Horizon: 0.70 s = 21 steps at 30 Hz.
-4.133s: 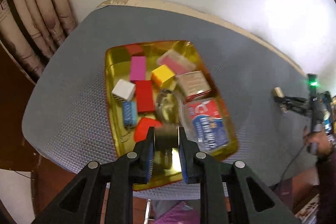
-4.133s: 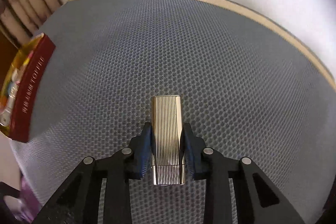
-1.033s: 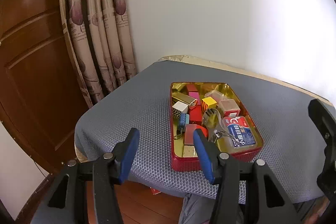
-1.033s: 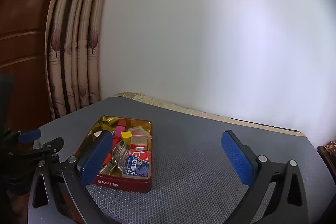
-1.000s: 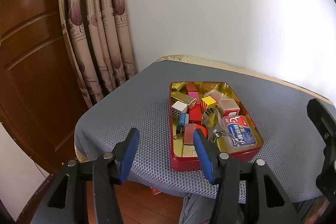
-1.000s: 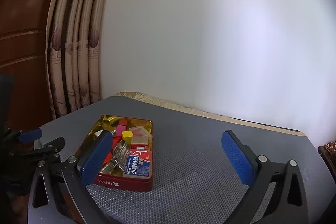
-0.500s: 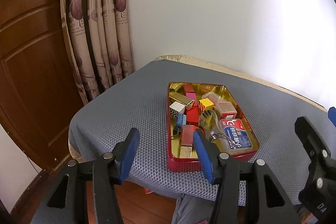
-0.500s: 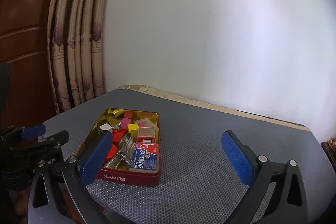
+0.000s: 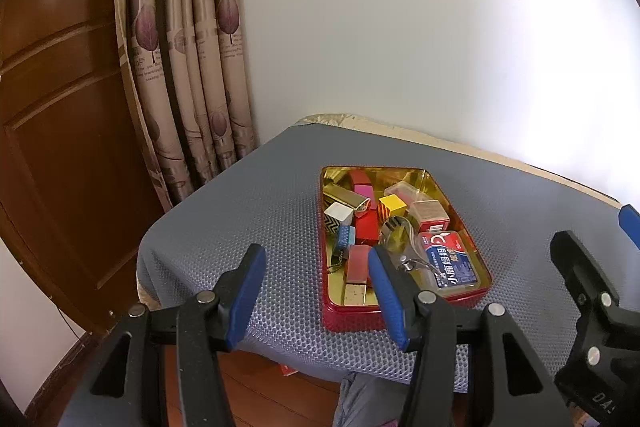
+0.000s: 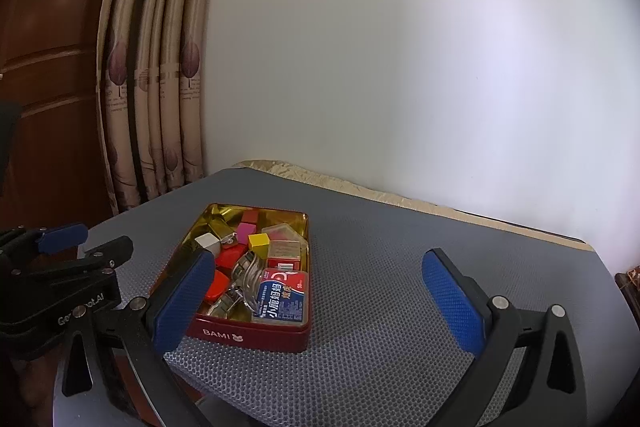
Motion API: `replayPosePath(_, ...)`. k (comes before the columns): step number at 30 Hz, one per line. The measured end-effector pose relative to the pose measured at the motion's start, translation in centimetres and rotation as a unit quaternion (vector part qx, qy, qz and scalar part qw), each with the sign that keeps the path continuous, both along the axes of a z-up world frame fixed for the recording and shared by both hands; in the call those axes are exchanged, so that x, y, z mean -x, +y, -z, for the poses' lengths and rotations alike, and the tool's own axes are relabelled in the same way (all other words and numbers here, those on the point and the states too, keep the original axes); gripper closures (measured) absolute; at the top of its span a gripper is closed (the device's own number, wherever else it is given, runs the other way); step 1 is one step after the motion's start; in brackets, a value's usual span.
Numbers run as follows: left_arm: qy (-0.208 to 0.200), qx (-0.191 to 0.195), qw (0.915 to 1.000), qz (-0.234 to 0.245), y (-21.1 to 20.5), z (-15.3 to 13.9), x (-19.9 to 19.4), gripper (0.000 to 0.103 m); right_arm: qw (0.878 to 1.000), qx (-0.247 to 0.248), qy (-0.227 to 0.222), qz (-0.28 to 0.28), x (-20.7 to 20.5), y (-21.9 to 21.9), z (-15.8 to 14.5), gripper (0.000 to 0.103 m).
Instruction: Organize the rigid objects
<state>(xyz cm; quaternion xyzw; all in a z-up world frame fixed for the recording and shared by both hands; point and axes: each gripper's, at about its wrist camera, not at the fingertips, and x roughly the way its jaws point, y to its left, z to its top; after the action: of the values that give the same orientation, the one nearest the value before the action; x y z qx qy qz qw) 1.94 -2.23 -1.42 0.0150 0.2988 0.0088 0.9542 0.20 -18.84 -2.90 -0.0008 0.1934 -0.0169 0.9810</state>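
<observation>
A red tin [image 9: 352,321] [image 10: 256,335] with a gold inside stands on the grey mat. It holds several small things: a gold ribbed lighter [image 9: 346,195], a yellow cube [image 9: 391,206] [image 10: 258,241], red and pink blocks, a blue and red card box [image 9: 450,263] [image 10: 282,297] and metal clips. My left gripper [image 9: 316,283] is open and empty, held back from the table's near edge. My right gripper [image 10: 320,299] is wide open and empty, above the mat to the right of the tin.
The grey mat [image 10: 400,267] covers a small table against a white wall. A curtain [image 9: 180,87] and a brown wooden door [image 9: 52,107] stand at the left. The floor shows below the table's near edge.
Four seconds ago the left gripper held a dark thing over the tin and the right gripper held the gold lighter. Both are open, empty and drawn back now; the lighter lies in the tin.
</observation>
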Motion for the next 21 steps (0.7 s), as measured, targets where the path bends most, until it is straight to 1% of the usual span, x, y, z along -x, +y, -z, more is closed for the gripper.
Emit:
replayPosePath(7,0.0,-0.003,1.0,0.006,-0.01,-0.12,-0.05,0.049,1.0,-0.005,0.008,-0.001,-0.07,0.01,0.11,0.0)
replayPosePath(8,0.0,-0.003,1.0,0.006,-0.07,-0.16,0.03,0.047,1.0,-0.004,0.008,-0.001,-0.02,0.06,0.08,0.0)
replayPosePath(9,-0.001,-0.005,1.0,0.006,-0.15,-0.21,0.1,0.04,1.0,-0.003,0.007,-0.002,0.05,0.06,0.03,0.0)
replayPosePath(10,-0.002,-0.007,1.0,0.007,-0.27,-0.25,0.19,0.038,1.0,-0.004,0.007,-0.001,0.08,0.05,0.03,0.0)
replayPosePath(15,-0.015,-0.023,0.9996,0.01,-0.81,-0.41,0.57,0.037,1.0,-0.006,0.007,-0.001,0.12,-0.11,0.06,0.0)
replayPosePath(18,-0.011,-0.02,0.9997,0.012,-0.75,-0.42,0.49,0.037,1.0,-0.01,0.01,-0.003,0.01,-0.29,0.09,0.0)
replayPosePath(21,-0.007,-0.004,0.9999,0.014,-0.32,-0.46,0.38,0.037,1.0,-0.008,0.012,-0.002,0.02,-0.26,0.13,0.0)
